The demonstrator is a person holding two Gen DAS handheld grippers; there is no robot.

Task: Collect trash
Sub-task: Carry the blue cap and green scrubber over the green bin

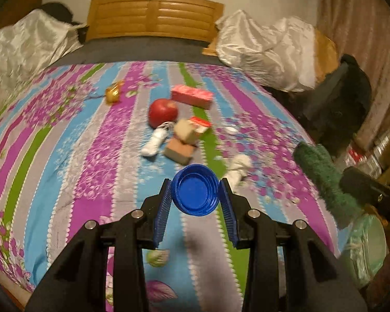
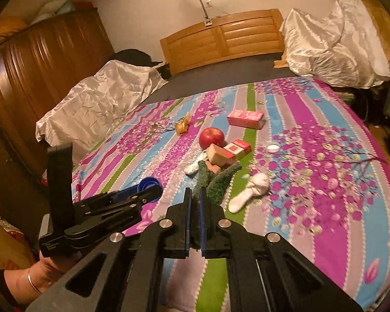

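My left gripper (image 1: 195,191) is shut on a blue plastic cap (image 1: 195,189), held above the striped bedsheet (image 1: 65,156); the cap also shows in the right wrist view (image 2: 149,184). My right gripper (image 2: 194,197) is shut on a green scouring pad (image 2: 218,180), which also shows at the right of the left wrist view (image 1: 322,179). On the sheet lie a red apple (image 1: 163,112), a pink carton (image 1: 192,95), a small red-and-white box (image 1: 200,124), a brown sponge block (image 1: 180,150), crumpled white tissues (image 1: 154,141) (image 1: 238,170), a gold wrapper (image 1: 113,92) and a small white cap (image 2: 273,147).
A wooden headboard (image 1: 154,17) stands at the far end. White satin-covered heaps (image 1: 267,46) (image 1: 20,46) flank the bed. A dark wooden wardrobe (image 2: 33,78) is at the left. A pale green bag (image 1: 366,247) hangs at the bed's right edge.
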